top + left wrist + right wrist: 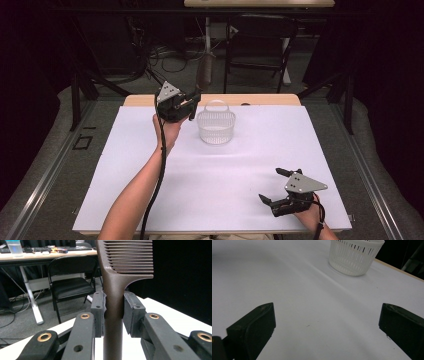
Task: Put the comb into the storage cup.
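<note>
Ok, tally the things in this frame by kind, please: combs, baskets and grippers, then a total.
Combs: 1, the brown comb, clamped by its handle in the left gripper.
Baskets: 1, the white slotted basket standing on the table.
Grippers: 2, the left one and the right gripper, whose jaws stand apart with nothing between them.
Total: 4.

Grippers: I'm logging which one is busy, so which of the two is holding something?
The left gripper: its fingers clamp a brown comb by the handle. The right gripper is open over the white table.
</note>
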Motion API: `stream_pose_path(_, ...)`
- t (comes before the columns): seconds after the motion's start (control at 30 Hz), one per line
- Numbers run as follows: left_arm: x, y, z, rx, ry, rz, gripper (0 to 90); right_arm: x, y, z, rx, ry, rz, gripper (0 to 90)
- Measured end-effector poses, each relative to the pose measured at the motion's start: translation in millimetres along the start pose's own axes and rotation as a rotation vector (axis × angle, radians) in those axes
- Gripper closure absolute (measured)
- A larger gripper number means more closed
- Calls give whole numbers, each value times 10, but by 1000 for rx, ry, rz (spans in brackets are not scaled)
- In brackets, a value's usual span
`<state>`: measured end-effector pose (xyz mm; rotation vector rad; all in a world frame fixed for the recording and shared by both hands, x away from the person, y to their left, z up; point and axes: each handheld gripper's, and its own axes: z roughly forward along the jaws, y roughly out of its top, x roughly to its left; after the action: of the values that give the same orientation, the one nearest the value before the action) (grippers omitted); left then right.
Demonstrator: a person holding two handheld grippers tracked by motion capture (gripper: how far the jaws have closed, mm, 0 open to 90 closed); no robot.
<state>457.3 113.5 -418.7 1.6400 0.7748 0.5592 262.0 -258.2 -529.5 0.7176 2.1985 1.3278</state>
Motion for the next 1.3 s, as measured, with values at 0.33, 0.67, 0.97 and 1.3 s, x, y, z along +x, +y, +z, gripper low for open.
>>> stream_pose_path(0.33,-12,21,52,-8,-5,22,723,1,0,4,1,3,-1,5)
stream_pose_path(0.67,-35,27,129,-16,-15,51,723,-3,-4,3,1,2,5,5)
stream_pose_path(0.97,-79,26,196,-16,-6,70,723,-5,-7,8,2,5,6,5)
stream_pose_path(1.3,-116,30,233,-38,-26,94,723,-4,-5,6,2,5,2,5)
